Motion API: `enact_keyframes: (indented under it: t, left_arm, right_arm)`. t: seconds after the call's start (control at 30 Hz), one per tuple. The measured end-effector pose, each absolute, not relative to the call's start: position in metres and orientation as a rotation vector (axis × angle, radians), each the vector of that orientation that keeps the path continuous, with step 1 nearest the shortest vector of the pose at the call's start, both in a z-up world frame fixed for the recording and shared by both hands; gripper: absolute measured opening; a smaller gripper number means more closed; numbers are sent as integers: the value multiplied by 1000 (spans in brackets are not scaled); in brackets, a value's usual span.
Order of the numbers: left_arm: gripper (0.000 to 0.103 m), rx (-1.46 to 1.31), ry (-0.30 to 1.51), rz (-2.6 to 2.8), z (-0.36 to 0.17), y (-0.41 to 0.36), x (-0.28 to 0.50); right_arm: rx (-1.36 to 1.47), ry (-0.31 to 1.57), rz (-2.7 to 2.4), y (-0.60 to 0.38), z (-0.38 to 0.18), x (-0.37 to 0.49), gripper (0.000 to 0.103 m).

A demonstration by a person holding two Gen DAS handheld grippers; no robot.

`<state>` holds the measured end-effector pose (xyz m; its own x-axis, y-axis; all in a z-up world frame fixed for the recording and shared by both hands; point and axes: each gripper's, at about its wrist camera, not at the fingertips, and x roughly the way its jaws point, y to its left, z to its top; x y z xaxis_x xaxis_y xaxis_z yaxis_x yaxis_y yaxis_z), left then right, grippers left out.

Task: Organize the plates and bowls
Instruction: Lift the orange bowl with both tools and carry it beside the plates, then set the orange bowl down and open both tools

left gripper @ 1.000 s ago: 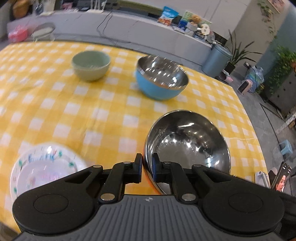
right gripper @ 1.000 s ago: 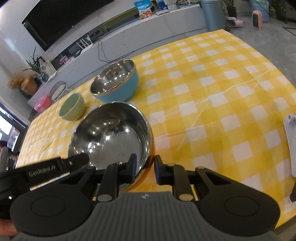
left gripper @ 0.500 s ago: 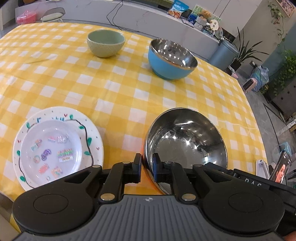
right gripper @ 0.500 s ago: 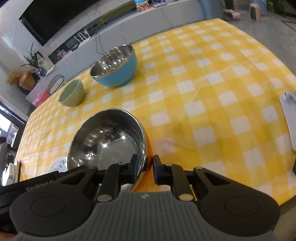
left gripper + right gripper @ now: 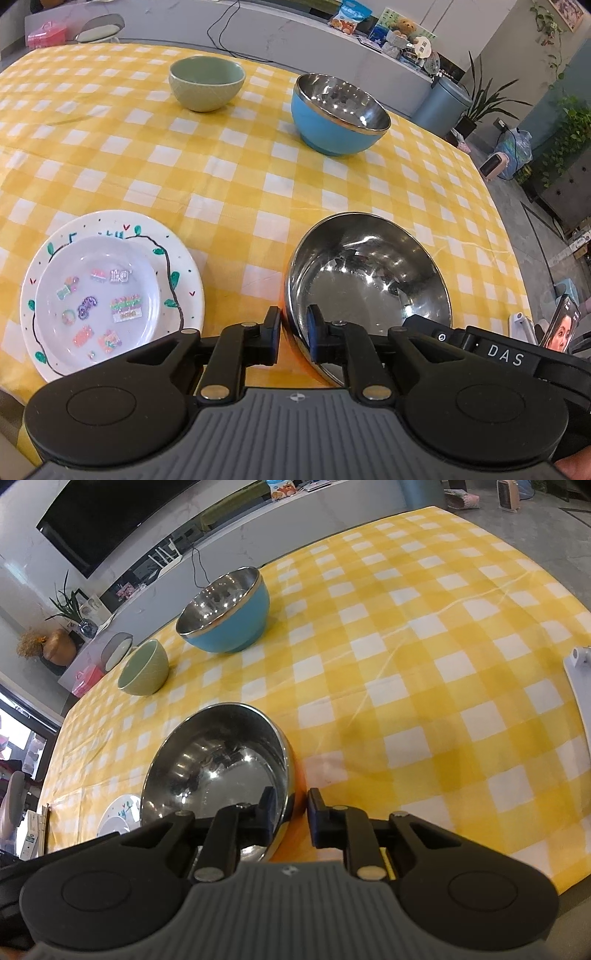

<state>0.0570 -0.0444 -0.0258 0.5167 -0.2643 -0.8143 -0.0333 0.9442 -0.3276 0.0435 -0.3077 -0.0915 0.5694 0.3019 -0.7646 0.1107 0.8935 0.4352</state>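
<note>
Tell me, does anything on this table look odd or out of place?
Only the big steel bowl: it sits tilted, its rim pinched by both the left gripper and right gripper. Nothing looks spilled or broken.

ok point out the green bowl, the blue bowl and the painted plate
green bowl [image 5: 207,75], left wrist view, inside of the bowl
blue bowl [image 5: 325,125], left wrist view, blue outer wall
painted plate [image 5: 184,273], left wrist view, right rim

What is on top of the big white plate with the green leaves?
A smaller white plate with colourful stickers lies on the painted plate, covering its centre. Nothing lies on the small one. Whether anything sits between them is hidden.
</note>
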Motion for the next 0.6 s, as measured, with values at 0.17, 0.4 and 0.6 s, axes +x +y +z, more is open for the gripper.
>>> enact_keyframes:
  t: [0.17, 0.4, 0.6]
  left_arm:
    - [22, -309, 1014, -145, -24, -45, 57]
    - [41, -301, 973, -123, -15, -40, 56]
    - [42, -264, 927, -135, -1, -36, 65]
  right_arm:
    - [459, 967, 112, -306, -90, 44, 27]
    - [382, 867, 114, -300, -75, 38, 48]
    - [373, 782, 96, -303, -63, 38, 51]
